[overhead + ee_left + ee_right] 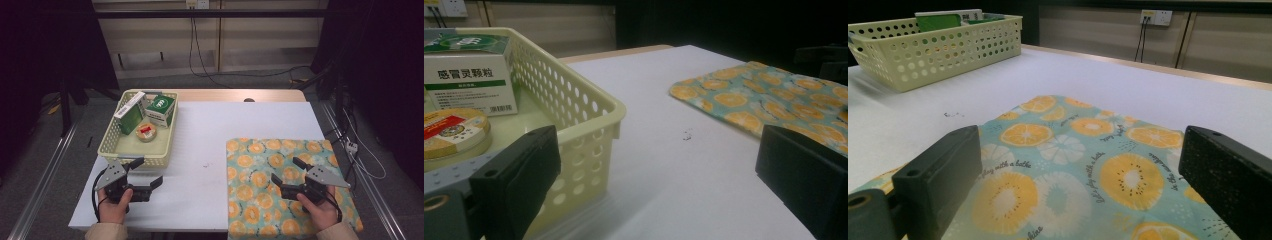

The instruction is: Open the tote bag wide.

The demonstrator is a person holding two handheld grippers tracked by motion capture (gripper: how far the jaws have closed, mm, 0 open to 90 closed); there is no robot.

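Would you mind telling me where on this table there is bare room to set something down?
The widest free patch is the white tabletop between the basket and the orange-print cloth, running to the far edge. The basket's far end is crowded with two boxes and a round tin; its near end is free.

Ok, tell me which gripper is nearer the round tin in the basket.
Left. The left gripper sits just outside the basket at its near edge, close to the round tin. The right gripper hovers over the orange-print cloth, across the table.
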